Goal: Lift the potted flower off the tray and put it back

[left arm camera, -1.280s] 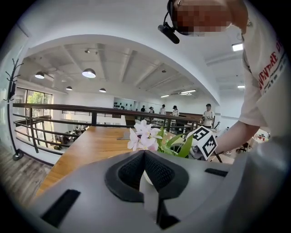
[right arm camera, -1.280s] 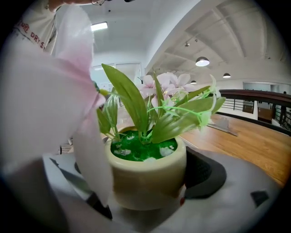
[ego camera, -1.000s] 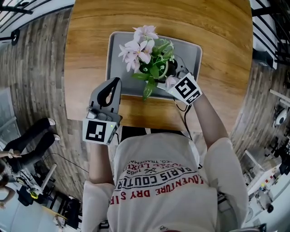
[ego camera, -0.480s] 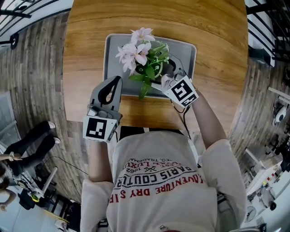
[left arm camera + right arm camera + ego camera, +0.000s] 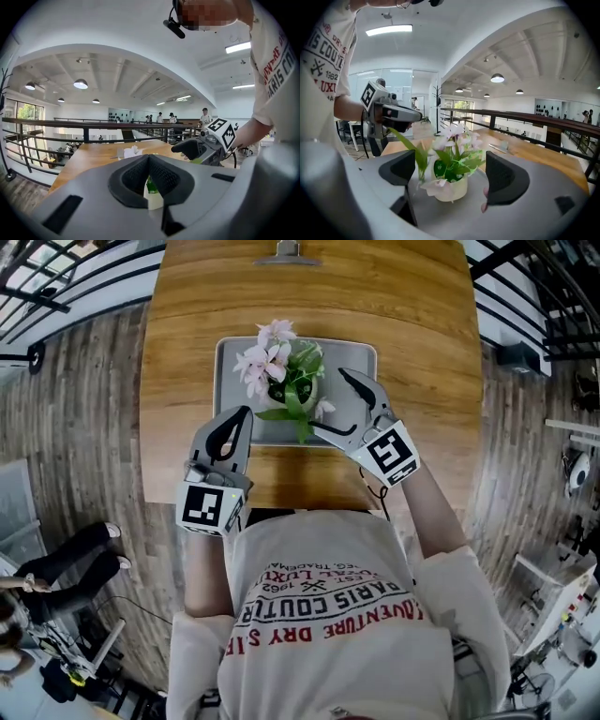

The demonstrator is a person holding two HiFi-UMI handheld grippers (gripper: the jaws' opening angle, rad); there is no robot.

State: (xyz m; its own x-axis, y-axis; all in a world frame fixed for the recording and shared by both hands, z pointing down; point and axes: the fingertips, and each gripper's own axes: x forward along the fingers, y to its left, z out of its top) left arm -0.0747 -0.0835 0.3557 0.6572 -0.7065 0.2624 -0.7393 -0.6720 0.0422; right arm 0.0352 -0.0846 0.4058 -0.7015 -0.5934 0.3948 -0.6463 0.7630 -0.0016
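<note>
The potted flower point(image 5: 281, 379), pink blooms and green leaves in a small cream pot, stands upright on the grey tray point(image 5: 361, 362) on the wooden table. My right gripper point(image 5: 341, 409) is open just right of it, touching nothing. In the right gripper view the pot point(image 5: 451, 188) sits a little ahead of the spread jaws of the right gripper point(image 5: 454, 173). My left gripper point(image 5: 239, 420) is shut on nothing and hovers at the tray's near left corner. In the left gripper view the left gripper point(image 5: 149, 161) has its jaws together, and only a sliver of the pot shows behind them.
The oval wooden table point(image 5: 412, 324) ends just in front of my body. A small metal clip-like object point(image 5: 281, 253) lies at its far edge. Black railings point(image 5: 66, 277) run past both far corners. A seated person's legs point(image 5: 70, 549) are on the floor to the left.
My right gripper has let go of the pot, spread its jaws and drawn back to the right. The pot now stands free on the tray. The left gripper has barely moved.
</note>
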